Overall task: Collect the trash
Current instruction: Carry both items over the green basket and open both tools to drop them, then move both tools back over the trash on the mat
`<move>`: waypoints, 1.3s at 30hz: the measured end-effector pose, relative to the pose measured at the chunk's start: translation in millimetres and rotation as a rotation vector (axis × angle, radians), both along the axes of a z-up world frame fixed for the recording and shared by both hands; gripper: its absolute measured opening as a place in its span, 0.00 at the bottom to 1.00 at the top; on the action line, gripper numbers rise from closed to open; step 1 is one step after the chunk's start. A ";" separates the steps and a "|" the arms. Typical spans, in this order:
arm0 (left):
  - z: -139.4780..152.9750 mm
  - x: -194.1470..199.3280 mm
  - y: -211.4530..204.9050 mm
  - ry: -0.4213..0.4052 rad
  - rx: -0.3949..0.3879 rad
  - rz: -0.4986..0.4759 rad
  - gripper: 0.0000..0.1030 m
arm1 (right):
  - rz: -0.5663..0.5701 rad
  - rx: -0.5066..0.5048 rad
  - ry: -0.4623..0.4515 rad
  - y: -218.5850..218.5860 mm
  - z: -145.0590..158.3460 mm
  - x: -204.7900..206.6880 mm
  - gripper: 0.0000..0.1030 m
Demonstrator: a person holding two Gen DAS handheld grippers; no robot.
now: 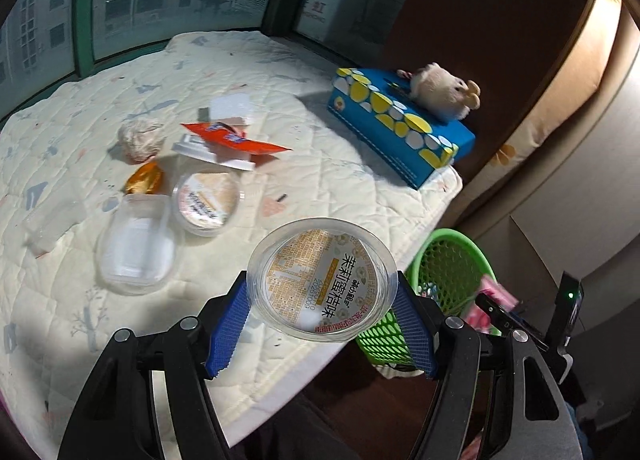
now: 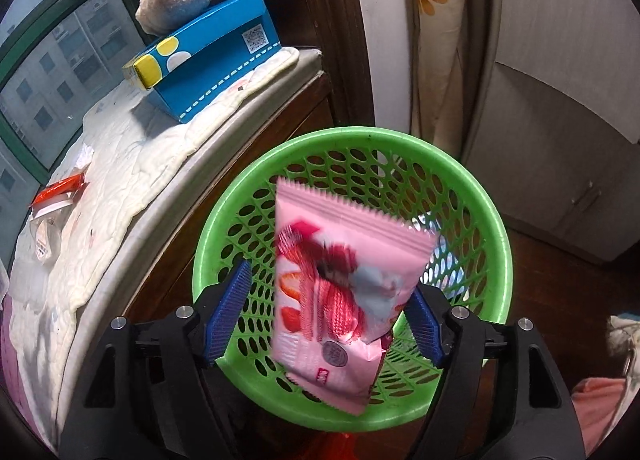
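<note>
My left gripper is shut on a clear plastic cup with a printed foil lid; both blue pads press its sides above the quilt's edge. In the right wrist view my right gripper hangs over a green mesh basket. A pink strawberry wrapper is between its jaws, blurred. The left pad stands clear of it, so the jaws are open. On the quilt lie a second lidded cup, a clear plastic shell, a gold foil, a crumpled tissue and an orange wrapper.
A blue tissue box with a plush toy on it sits at the quilt's far right corner. The basket stands on the floor just past the quilt's edge. Windows line the back, and a curtain and cupboard doors lie beyond the basket.
</note>
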State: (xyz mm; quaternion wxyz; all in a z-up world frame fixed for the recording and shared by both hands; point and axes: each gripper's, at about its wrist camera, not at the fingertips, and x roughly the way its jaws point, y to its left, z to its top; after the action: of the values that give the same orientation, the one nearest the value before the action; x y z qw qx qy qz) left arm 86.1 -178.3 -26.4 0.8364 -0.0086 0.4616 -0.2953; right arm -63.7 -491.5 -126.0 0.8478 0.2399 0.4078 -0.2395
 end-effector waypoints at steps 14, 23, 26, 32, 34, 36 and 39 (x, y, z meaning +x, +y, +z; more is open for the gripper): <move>-30.3 -37.6 -145.5 0.030 0.097 -0.277 0.65 | -0.058 -0.065 -0.042 -20.1 15.9 -52.9 0.77; -69.3 -56.5 -214.4 0.077 0.191 -0.391 0.65 | -0.137 -0.038 -0.068 -23.9 16.0 -95.4 0.78; -82.5 -57.9 -227.2 0.098 0.224 -0.409 0.67 | -0.146 -0.032 -0.056 -24.6 11.6 -102.2 0.78; -86.8 -60.7 -226.4 0.089 0.237 -0.410 0.78 | -0.160 -0.009 -0.051 -24.1 6.1 -112.9 0.78; -84.4 -58.7 -218.8 0.098 0.226 -0.398 0.78 | -0.156 -0.006 -0.055 -22.3 7.1 -113.5 0.78; -79.7 -55.7 -207.6 0.101 0.207 -0.381 0.78 | -0.144 -0.007 -0.059 -19.2 9.8 -111.8 0.78; -70.1 -49.5 -187.1 0.094 0.186 -0.344 0.78 | -0.118 -0.014 -0.072 -10.3 17.7 -107.9 0.78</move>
State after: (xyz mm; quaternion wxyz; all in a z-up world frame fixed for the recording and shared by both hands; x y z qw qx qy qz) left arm 36.6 -365.4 -96.6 0.7485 0.1337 0.5201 -0.3891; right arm -171.6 -501.7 -108.3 0.8480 0.2658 0.3605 -0.2832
